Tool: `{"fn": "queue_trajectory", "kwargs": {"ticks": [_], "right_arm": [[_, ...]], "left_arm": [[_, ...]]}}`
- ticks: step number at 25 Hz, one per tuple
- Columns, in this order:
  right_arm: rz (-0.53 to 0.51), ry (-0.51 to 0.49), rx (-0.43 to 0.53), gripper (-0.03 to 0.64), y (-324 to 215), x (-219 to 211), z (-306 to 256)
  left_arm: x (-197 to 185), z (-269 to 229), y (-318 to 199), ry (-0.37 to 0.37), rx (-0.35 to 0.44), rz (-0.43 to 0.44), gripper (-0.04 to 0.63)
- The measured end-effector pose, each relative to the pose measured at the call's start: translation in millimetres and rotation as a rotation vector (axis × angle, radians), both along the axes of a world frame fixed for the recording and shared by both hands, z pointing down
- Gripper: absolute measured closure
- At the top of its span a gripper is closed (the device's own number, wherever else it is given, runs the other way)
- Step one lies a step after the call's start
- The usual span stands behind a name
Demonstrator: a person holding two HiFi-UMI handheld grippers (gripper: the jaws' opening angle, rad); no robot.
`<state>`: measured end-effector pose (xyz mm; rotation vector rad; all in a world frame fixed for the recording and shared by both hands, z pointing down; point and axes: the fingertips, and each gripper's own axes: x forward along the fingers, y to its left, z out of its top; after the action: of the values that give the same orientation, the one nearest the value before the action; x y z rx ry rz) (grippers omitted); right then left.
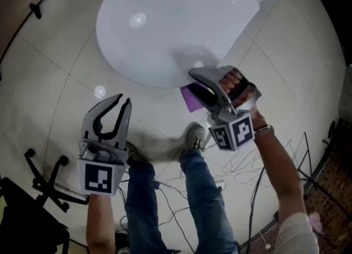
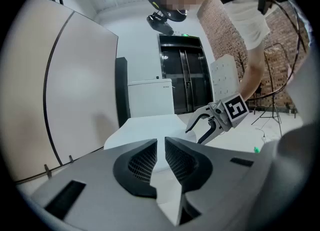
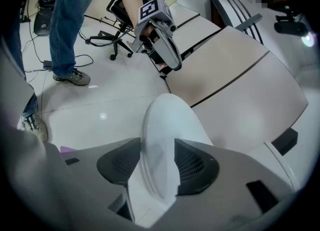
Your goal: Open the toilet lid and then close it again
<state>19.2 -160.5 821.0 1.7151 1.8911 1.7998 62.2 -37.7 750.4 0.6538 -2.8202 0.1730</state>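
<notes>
The large white oval plastic toilet lid [image 1: 170, 22] lay at the far middle of the pale glossy tiled floor [image 1: 49, 82]. Its near rim was clamped between the jaws of the right gripper [image 1: 190, 80], whose dark ribbed pads pressed on either face of it. The left gripper [image 1: 123, 102] hung near and to the left, well apart from the lid, its jaws drawn together on nothing. Each gripper's cube carried only black-and-white square marker patterns, and a small flat purple piece [image 1: 192, 100] lay on the floor just beside the right gripper.
</notes>
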Motion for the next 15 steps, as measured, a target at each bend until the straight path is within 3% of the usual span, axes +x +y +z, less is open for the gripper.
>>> {"fn": "queue_trajectory", "kwargs": {"ticks": [6,9,10,13,15], "right_arm": [[-0.058,0.06,0.033,0.424,-0.8,7.6,-2.0],[-0.05,0.076,0.032,0.548,-2.7,15.2,-0.4],[-0.036,0.079,0.02,0.549,-2.7,16.1,-2.1],[-0.002,0.079,-0.021,0.554,-2.0,16.0,-14.9],[0.014,0.056,-0.053,0.554,-4.3,13.0,-30.6]], "left_arm": [[3.2,-1.7,-1.2,0.025,0.024,-0.017,0.552],[1.6,-7.5,-2.5,0.031,0.082,-0.038,0.552],[1.3,-9.9,-2.6,0.038,0.124,-0.048,0.552],[5.8,-12.1,-2.0,0.116,0.352,-0.084,0.544],[11.6,-7.3,-2.5,0.222,0.636,-0.116,0.471]]}}
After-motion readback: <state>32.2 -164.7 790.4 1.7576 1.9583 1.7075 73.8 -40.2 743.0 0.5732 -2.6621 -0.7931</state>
